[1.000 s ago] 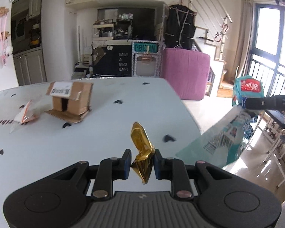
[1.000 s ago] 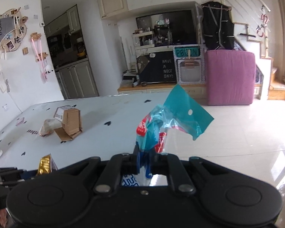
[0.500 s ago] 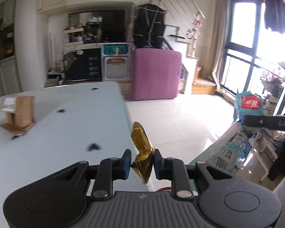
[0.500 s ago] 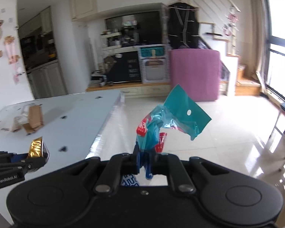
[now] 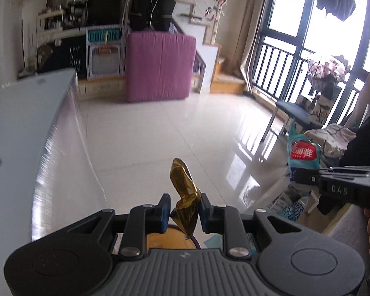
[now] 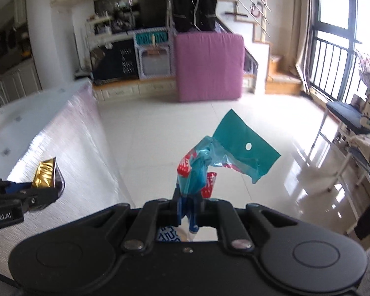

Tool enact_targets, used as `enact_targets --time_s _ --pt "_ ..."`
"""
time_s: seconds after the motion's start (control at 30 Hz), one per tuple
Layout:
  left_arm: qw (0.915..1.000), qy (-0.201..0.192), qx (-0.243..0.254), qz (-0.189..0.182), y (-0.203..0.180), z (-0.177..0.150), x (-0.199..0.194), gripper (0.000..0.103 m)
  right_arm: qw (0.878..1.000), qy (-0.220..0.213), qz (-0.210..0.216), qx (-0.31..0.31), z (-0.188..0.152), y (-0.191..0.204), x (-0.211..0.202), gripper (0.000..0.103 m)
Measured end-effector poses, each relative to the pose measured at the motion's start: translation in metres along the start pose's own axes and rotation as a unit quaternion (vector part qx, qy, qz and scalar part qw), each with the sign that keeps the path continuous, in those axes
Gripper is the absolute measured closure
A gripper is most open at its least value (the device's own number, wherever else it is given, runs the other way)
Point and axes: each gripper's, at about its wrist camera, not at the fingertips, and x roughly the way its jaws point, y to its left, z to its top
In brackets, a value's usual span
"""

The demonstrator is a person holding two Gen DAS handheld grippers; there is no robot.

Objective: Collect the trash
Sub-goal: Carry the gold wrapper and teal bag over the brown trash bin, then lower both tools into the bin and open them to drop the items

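Pinching a crumpled gold foil wrapper [image 5: 185, 197] between its narrow-set jaws, the left gripper [image 5: 185, 212] hangs over the glossy white tiled floor [image 5: 160, 133], just past the edge of the pale blue desk [image 5: 17, 113]. The right gripper [image 6: 188, 207] has its jaws closed tight on a crinkled teal plastic bag with red labels [image 6: 224, 153], which stands up above them. Below the left jaws a round brownish rim [image 5: 170, 236] shows, possibly a bin.

Gold foil wrapper [image 5: 185, 197], teal-and-red plastic bag [image 6: 224, 155], magenta mattress [image 6: 208, 66]
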Motion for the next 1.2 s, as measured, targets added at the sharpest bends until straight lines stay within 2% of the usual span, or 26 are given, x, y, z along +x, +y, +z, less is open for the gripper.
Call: enact_targets --time_s 0.2,0.37,0.57,0.7,0.87,1.03,1.2 --pt "0.9982 0.045 0.005 0.038 0.004 -0.025 0.069 0.077 0.999 0.047 -0.020 0.008 -0.031 -0.021 0.055 0.093" --pt "0.9956 0.068 -0.024 0.059 0.021 -0.055 0.120 0.077 0.996 0.080 -0.030 0.003 -0.058 -0.029 0.108 0.093" --pt "0.9874 0.115 -0.076 0.076 0.047 -0.098 0.181 0.077 0.992 0.127 -0.017 -0.011 -0.088 -0.030 0.175 0.092" --pt "0.9822 0.119 -0.114 0.091 0.067 -0.117 0.208 0.077 0.989 0.144 -0.019 -0.027 -0.106 -0.023 0.224 0.091" --pt "0.9763 0.134 -0.138 0.100 0.084 -0.141 0.229 0.077 0.989 0.147 -0.018 -0.026 -0.129 -0.006 0.283 0.091" --pt "0.9722 0.153 -0.147 0.100 0.096 -0.153 0.250 0.077 0.989 0.143 0.025 -0.039 -0.152 0.020 0.341 0.090" --pt "0.9699 0.145 -0.169 0.097 0.105 -0.154 0.278 0.077 0.976 0.190 0.108 -0.028 -0.185 0.045 0.397 0.091"
